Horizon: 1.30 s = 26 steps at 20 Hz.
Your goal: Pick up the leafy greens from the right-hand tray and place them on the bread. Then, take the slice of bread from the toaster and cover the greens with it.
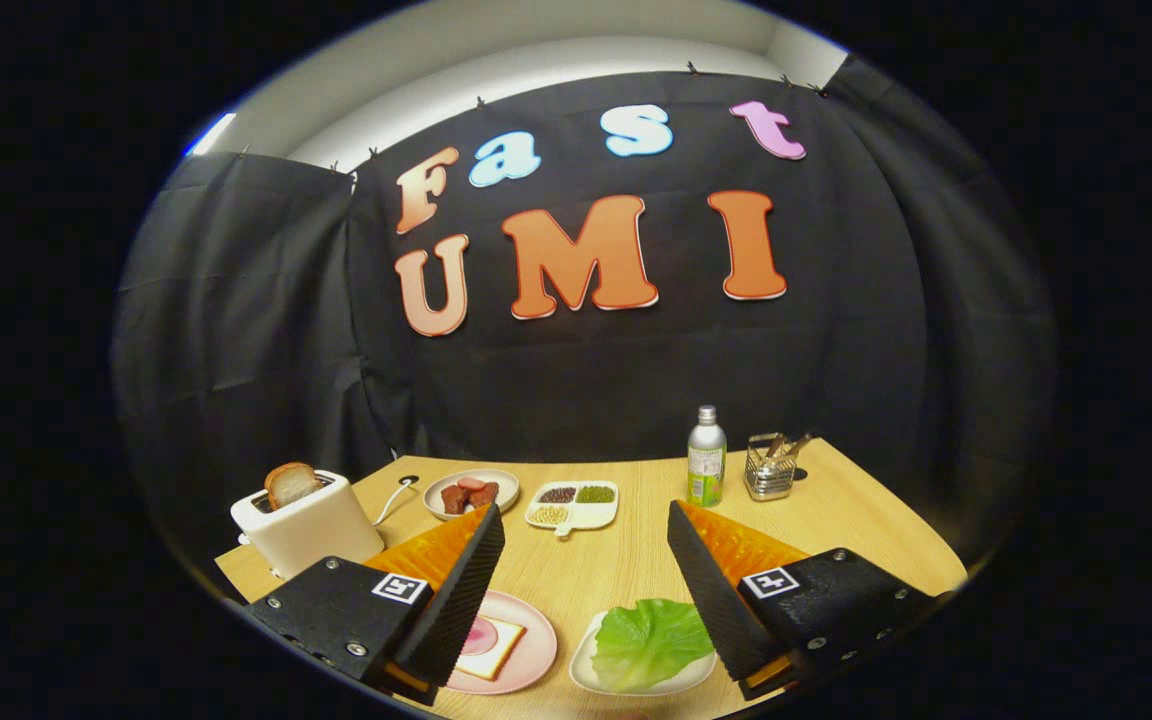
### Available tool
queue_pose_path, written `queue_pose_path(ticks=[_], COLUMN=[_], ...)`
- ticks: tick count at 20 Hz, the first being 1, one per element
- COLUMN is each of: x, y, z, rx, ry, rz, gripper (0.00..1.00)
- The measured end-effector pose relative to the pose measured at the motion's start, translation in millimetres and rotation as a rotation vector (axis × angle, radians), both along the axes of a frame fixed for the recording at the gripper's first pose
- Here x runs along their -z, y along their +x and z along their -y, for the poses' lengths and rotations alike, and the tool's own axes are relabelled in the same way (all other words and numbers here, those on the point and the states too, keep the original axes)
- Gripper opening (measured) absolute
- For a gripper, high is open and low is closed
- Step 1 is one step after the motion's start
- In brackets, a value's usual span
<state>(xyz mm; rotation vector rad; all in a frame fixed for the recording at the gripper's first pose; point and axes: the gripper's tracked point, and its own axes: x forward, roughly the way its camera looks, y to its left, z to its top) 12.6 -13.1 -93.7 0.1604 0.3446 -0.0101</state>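
Ruffled green lettuce leaf (651,640) on white tray (584,668), seemingly plastic, tool (586,525) spread above

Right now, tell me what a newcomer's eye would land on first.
The hand-held gripper stands open over the table. A green leaf lies on a tray near its right finger, with bread on a pink plate by the left. A toaster holds a slice beyond.

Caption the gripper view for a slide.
Open claw above leafy greens and bread; toaster holds another slice.
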Motion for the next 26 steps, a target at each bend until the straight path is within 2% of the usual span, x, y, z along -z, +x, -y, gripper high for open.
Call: queue_pose_path(ticks=[4, 9, 13, 17, 26], x=[33, 74, 96, 121, 173], y=[-1, -5, -6, -8, -26], z=[5, 1, 9, 12, 12], rx=[0.011, 0.014, 0.039, 0.072, 0.083], ry=[-0.007, 0.088, 0.062, 0.087, 0.072], rz=[-0.114, -0.270, -0.352, -0.433, -0.627], gripper=[0.98, 0.99, 0.99, 0.99, 0.98])
